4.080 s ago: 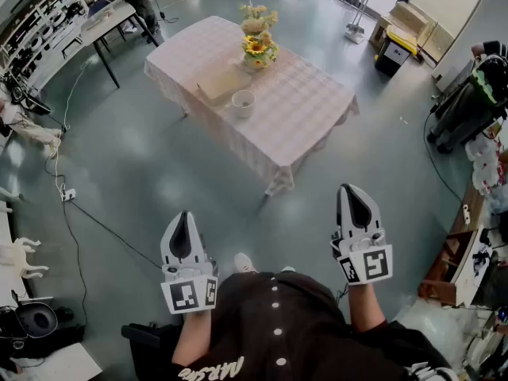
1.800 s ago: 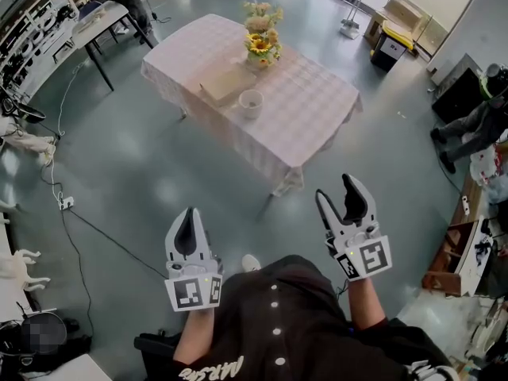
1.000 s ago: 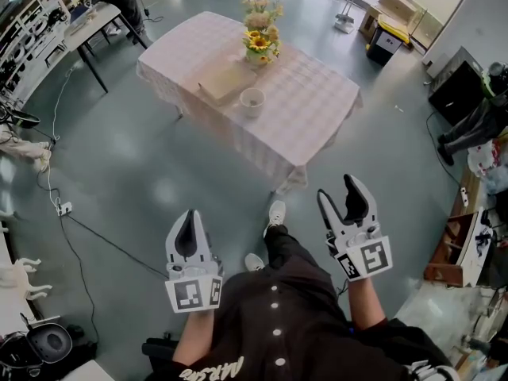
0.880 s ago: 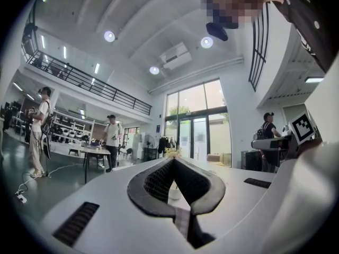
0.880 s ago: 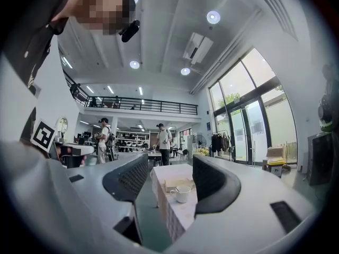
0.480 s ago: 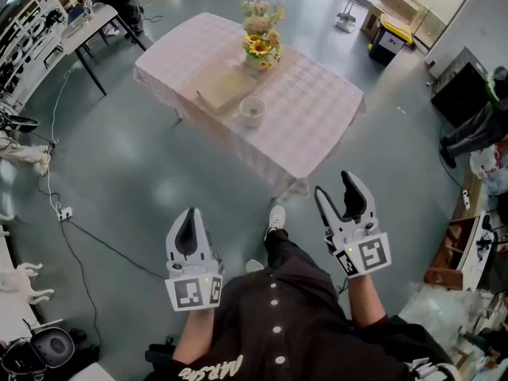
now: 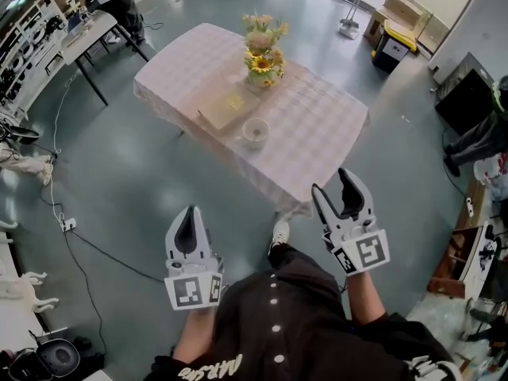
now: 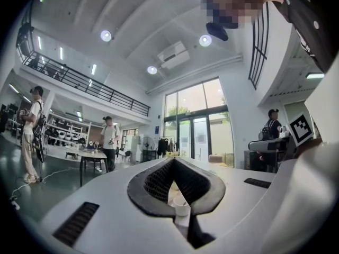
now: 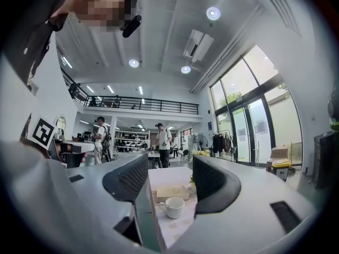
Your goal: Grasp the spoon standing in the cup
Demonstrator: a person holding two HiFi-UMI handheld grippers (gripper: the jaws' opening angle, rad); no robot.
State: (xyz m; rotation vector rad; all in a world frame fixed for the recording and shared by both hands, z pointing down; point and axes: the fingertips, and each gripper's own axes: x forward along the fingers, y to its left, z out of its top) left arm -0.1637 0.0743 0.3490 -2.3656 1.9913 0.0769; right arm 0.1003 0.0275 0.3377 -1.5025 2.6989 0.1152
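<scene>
We hold the left gripper [image 7: 184, 217] clenched on nothing and the right gripper [image 7: 330, 183] released, both well apart from the table [image 7: 317, 125]. The cup [image 7: 255, 131] stands near the table's near edge; its spoon is too small to discern. A misaligned approach could topple the cup.

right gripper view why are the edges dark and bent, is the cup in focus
Right gripper view: the wide-angle lens bows the window frames and darkens the corners; the cup is sharp enough to show its handle. Left gripper view: same dark rim.
</scene>
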